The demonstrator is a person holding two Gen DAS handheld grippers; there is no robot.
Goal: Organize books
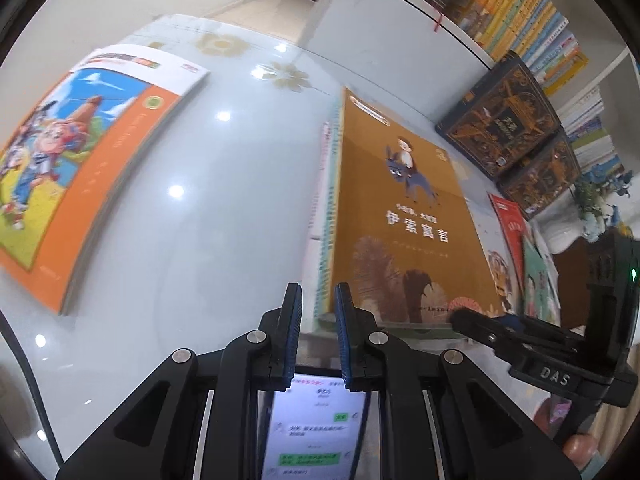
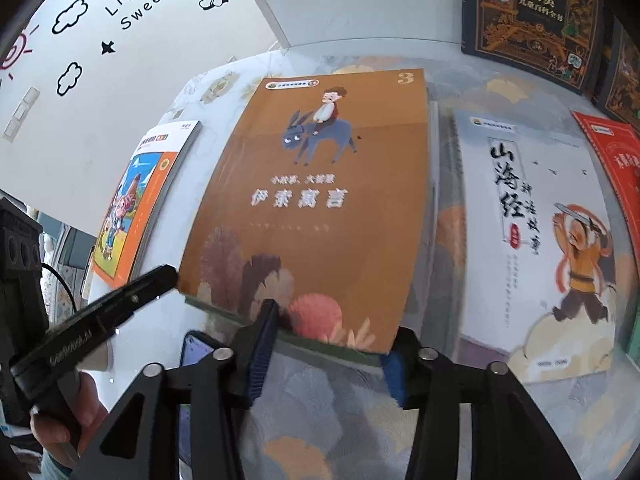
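Note:
A brown book with a boy on a donkey [image 2: 320, 200] lies on top of a stack on the table; it also shows in the left wrist view [image 1: 396, 220]. My right gripper [image 2: 328, 356] is open, its fingers straddling the near edge of the brown book, one finger above and one at its right corner. My left gripper [image 1: 318, 340] is narrowly open and empty, just off the stack's near left corner. An orange cartoon book [image 1: 80, 168] lies to the left, also in the right wrist view [image 2: 136, 208]. A white book with a running figure [image 2: 536, 240] lies to the right.
A red book [image 2: 616, 160] lies at the far right. Dark ornate boxed books [image 1: 504, 116] lean against a shelf of upright books [image 1: 532, 16]. A phone [image 1: 320, 428] lies under my left gripper. The glass table [image 1: 208, 208] has a floral pattern.

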